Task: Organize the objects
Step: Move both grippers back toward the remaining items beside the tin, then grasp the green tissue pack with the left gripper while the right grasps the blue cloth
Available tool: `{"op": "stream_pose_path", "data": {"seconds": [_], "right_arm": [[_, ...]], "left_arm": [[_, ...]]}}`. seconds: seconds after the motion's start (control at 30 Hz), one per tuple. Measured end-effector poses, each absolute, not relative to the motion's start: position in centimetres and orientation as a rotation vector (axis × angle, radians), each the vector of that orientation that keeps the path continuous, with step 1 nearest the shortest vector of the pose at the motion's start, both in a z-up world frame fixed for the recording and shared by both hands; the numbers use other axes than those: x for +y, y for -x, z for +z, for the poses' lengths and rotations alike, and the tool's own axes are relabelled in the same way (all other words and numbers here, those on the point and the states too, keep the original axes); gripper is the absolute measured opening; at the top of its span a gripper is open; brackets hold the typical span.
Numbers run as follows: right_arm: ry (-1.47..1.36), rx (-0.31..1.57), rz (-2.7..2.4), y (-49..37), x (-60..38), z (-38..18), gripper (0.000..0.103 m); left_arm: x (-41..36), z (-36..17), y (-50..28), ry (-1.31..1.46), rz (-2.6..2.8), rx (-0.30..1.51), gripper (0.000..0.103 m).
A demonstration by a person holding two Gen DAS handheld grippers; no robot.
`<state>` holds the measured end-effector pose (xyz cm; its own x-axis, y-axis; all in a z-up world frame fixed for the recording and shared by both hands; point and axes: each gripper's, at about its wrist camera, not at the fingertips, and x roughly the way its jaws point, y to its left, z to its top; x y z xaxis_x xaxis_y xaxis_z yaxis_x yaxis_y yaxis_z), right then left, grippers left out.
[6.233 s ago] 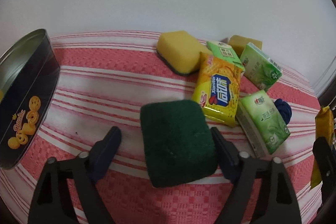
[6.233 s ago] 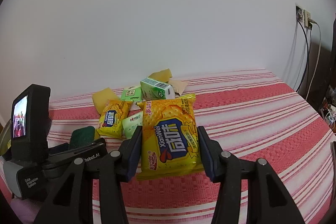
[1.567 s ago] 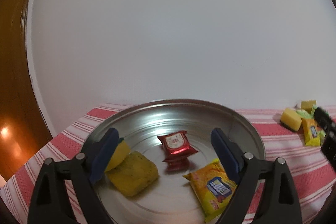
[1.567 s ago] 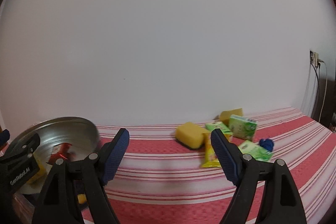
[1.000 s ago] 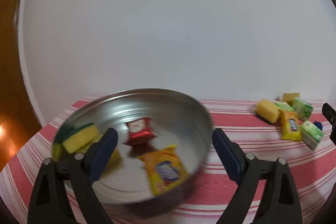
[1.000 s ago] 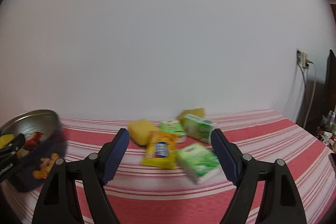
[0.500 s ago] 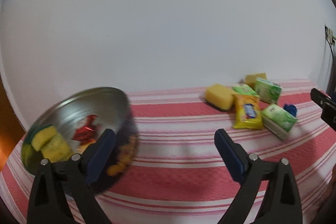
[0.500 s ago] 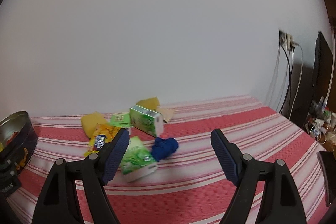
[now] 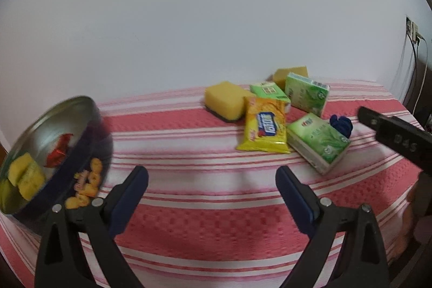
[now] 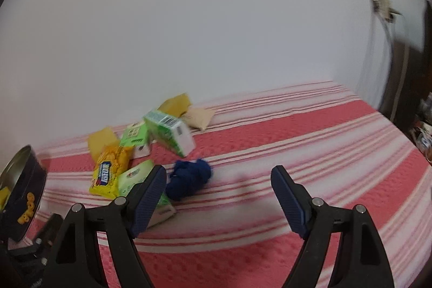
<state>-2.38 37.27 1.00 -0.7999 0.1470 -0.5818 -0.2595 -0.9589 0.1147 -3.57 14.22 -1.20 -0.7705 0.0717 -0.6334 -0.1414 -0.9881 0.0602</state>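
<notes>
Both tongs empty, jaws spread wide, nothing between the pads. Left tongs (image 9: 212, 186) over bare striped cloth; right tongs (image 10: 218, 185) likewise, angled down at the red-and-white striped tablecloth (image 10: 310, 142) on the table.

Round metal tin with dark blue printed wall (image 9: 48, 153) at far left of the left view, tilted in the fisheye, holding yellow sponge pieces and a red foil packet. Same tin at left edge of the right view.

Loose pile still to sort, up and right of the left tongs: yellow block sponge with dark base (image 9: 225, 103), yellow snack packet with blue label (image 9: 266, 124), nearer green-and-white tissue pack (image 9: 318, 142), farther green tissue pack (image 9: 306, 93), small green carton (image 9: 268, 91), dark blue bundle of cloth or yarn (image 10: 190, 177).

Key relation: blue bundle sits just ahead of the right tongs' left finger (image 10: 147, 196), slightly left of the gap's centre, touching or just beside the nearer tissue pack. Right hand judged nearer. Bundle roughly round, no clear long axis. Likely need: small shift left, then descent. Snack packet's long axis runs away from the camera.
</notes>
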Motion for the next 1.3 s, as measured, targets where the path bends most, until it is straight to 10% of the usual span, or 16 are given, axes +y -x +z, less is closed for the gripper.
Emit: {"op": "stream_pose_path", "data": {"seconds": [0.4,0.5,0.97,1.3], "right_arm": [[1.232,0.358,2.765,7.3,37.6,-2.0,0.057],[1.233,0.382,2.803,7.0,37.7,-1.9,0.032],[1.030,0.243,2.761,3.9,40.2,1.6,0.032],[0.953,0.256,2.715,3.1,41.7,2.7,0.032]], "left_arm": [[16.1,-2.6,6.3,1.169,2.786,0.043,0.097],[16.1,-2.6,6.6,1.180,2.783,0.005,0.096],[20.9,-2.1,7.3,1.159,2.694,-0.064,0.095],[25.7,-3.7,9.7,1.289,2.640,-0.004,0.071]]}}
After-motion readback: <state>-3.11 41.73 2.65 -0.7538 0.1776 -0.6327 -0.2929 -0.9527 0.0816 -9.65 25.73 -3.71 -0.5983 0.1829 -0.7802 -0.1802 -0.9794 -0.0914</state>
